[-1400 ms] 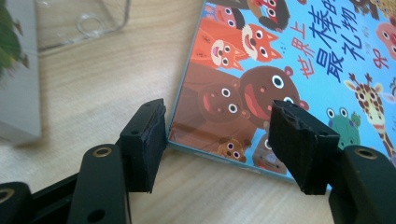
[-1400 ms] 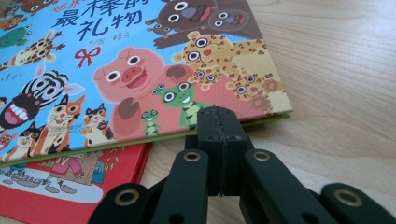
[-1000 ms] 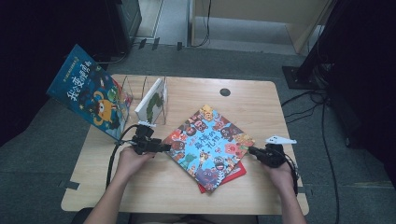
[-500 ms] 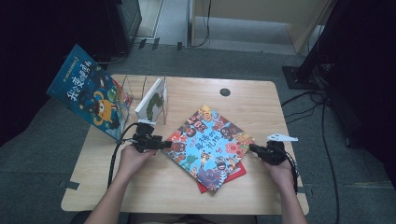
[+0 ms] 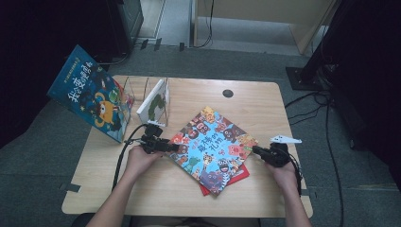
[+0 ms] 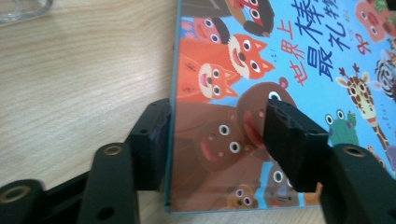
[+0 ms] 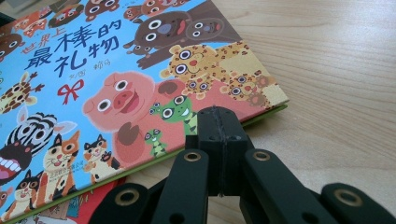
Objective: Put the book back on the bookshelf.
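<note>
Left gripper (image 6: pixel 217 140) sits at the near-left corner of the animal picture book (image 5: pixel 213 142), jaws part-way open and straddling the cover edge: one jaw on the bare wood beside the edge, the other over the brown bear art. They have just been closing a little with the book's edge between them, but the pads don't look pressed on it yet, so I'd call it no grip so far. Right gripper (image 7: pixel 219 128) has its jaws fully closed, nothing between them, tips just at the book's right edge by the frog and pig; whether they touch the cover, can't tell. The book lies flat mid-table (image 5: pixel 189 198), skewed, on top of a red book (image 5: pixel 239 176) whose corner pokes out beneath. Progress, judged: looks like books are going into the rack, and this one isn't lifted yet, so pick-up, carry and slotting are all left, and then the red one. Farther back left, the clear wire book rack (image 5: pixel 137 87) holds one white-and-green book (image 5: pixel 153 101) leaning upright in a slot. A blue picture book (image 5: pixel 90 97) leans at the rack's far left end, tilted out past the table edge; can't tell if it's in a slot. Other slots look free.
</note>
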